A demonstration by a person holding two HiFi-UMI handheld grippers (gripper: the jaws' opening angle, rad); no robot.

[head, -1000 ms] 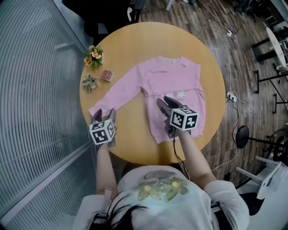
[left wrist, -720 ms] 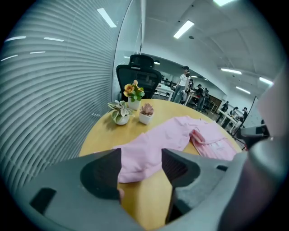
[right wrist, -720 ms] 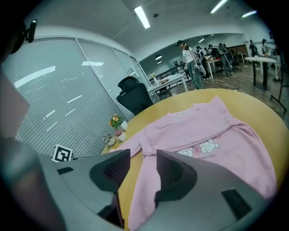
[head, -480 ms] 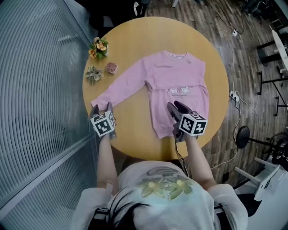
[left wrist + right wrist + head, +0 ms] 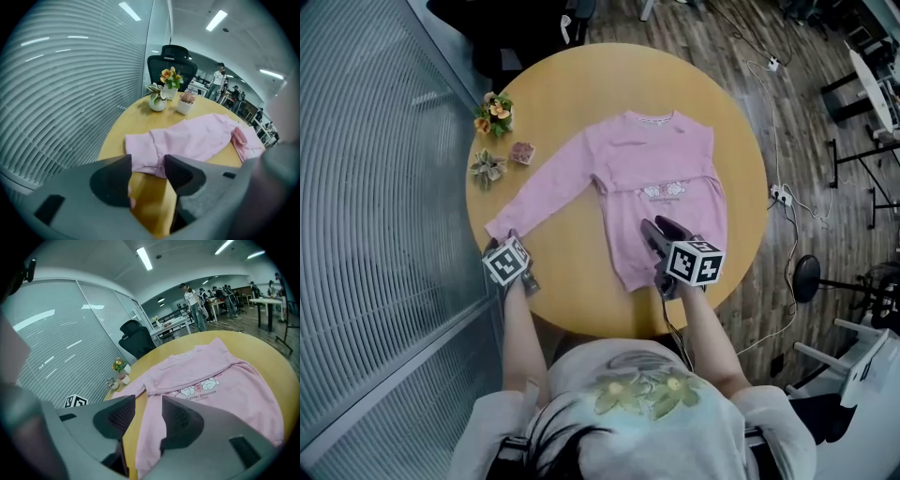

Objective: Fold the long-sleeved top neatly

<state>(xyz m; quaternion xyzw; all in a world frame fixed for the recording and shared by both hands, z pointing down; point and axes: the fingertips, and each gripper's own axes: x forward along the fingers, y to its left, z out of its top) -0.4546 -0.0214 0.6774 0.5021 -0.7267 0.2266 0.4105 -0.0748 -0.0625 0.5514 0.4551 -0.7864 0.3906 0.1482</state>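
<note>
A round table point(image 5: 581, 94) with a smooth, honey-coloured wooden top carries the pink long-sleeved top point(image 5: 661, 187), which lies flat and face up, its ribbed neckline toward the far edge and its hem toward the person. The fabric looks soft and matte, like sweatshirt knit, with a small cloud-like print and a line of lettering across the chest. One sleeve point(image 5: 548, 192) runs out on a slant toward the near left rim, and its cuff ends at the left gripper point(image 5: 503, 241). In the left gripper view the two dark, blunt, rounded jaws of the left gripper point(image 5: 147, 161) stand wide and have just been closing. The crumpled cuff point(image 5: 145, 152) lies right at their tips, mostly bare wood shows between them, and the pads do not press the cloth. The right gripper point(image 5: 656, 225) hovers over the lower part of the body. In its own view the right gripper point(image 5: 149, 401) has its stippled pads apart, the side edge of the top point(image 5: 211, 376) runs down through the gap, and nothing is pinched. Three small pots sit close together near the table's left rim: one with orange flowers point(image 5: 494, 112), a spiky pale succulent point(image 5: 487, 169) and a low pink plant point(image 5: 522, 153). A ribbed glass wall point(image 5: 375, 187) stands beside the table, and dark wood planks point(image 5: 750, 56) cover the floor.
</note>
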